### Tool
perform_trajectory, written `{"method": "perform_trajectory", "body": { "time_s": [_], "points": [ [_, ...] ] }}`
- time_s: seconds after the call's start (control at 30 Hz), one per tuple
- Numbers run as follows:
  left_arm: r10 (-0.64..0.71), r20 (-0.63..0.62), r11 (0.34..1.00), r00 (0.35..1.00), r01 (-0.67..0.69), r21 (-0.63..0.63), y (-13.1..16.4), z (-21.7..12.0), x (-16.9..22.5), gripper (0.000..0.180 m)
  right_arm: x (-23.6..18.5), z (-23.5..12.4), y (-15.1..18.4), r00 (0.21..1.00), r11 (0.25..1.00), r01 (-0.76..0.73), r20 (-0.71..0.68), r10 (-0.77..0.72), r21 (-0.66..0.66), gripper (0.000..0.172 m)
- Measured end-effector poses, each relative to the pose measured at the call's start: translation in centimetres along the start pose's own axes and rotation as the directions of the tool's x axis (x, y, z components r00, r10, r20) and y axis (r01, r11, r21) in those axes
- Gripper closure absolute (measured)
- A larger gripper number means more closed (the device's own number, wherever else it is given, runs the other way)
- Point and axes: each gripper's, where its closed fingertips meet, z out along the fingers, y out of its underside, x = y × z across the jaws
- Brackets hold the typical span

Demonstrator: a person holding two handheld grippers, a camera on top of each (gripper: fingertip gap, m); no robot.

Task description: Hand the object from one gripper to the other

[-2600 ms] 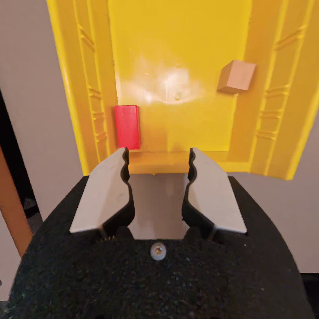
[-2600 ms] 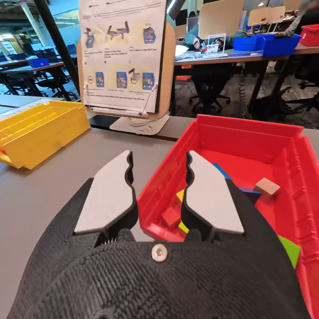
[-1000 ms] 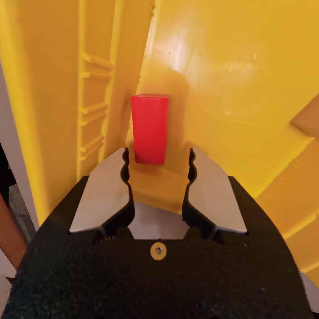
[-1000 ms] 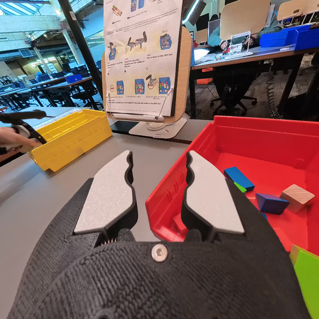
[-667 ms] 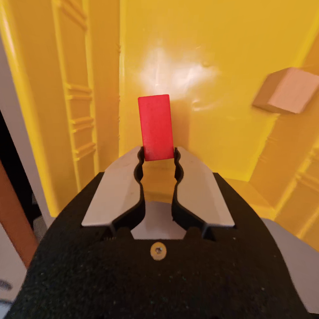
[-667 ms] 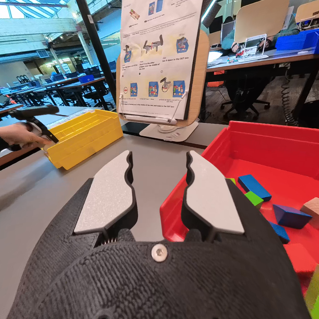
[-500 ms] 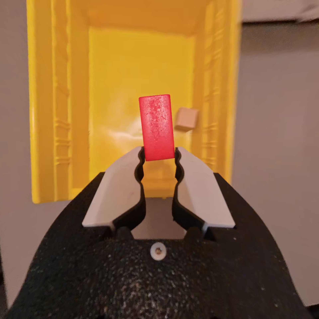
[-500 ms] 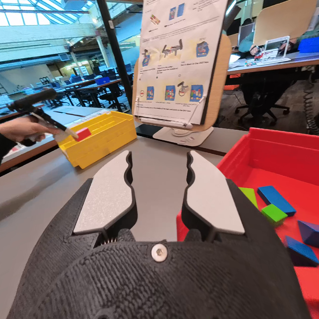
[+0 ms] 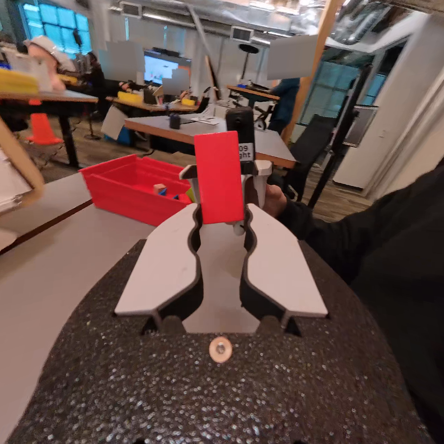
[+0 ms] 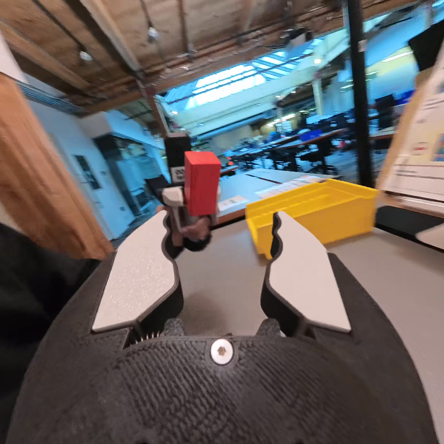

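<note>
above a grey table (image 9: 48,276), the left gripper (image 9: 221,216) pinches the lower end of a red rectangular wooden block (image 9: 218,177), both pads pressed to its sides, the block standing upright at twelve o'clock from the fingertips. the right gripper (image 10: 219,223), jaws spread wide and holding nothing, faces it, the block (image 10: 201,185) at eleven o'clock from its tips. the block looks light, rigid and smooth-painted, likely a little slippery; the free upper half is the place to take it, across the flat sides. a red plastic bin (image 9: 125,189) and a yellow plastic bin (image 10: 312,216) flank the exchange.
</note>
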Motion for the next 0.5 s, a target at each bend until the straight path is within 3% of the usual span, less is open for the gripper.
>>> {"method": "perform_trajectory", "body": {
  "time_s": [0.13, 0.3, 0.37, 0.5],
  "points": [
    [0.059, -0.08, 0.997, 0.995, -0.056, 0.048, 0.7, 2.4, 2.4, 0.148, -3.2, 1.4, -0.2, 0.993, 1.0, -0.01, 0.121, 0.007, 0.02, 0.093],
    [0.08, -0.083, 0.997, 0.993, -0.079, 0.017, 1.4, 4.0, 3.2, 0.148, -4.2, 1.5, -0.2, 0.989, 0.999, 0.048, 0.142, -0.05, 0.018, 0.116],
    [0.079, -0.081, 0.997, 0.994, -0.079, 0.011, 1.5, 4.2, 3.3, 0.148, -4.5, 1.3, -0.3, 0.984, 0.997, 0.068, 0.162, -0.07, 0.021, 0.136],
    [0.07, -0.059, 0.997, 0.996, -0.068, 0.026, 1.5, 4.5, 3.0, 0.149, -4.2, 1.2, -0.4, 0.987, 0.995, 0.096, 0.127, -0.096, 0.01, 0.136]
  ]
}}
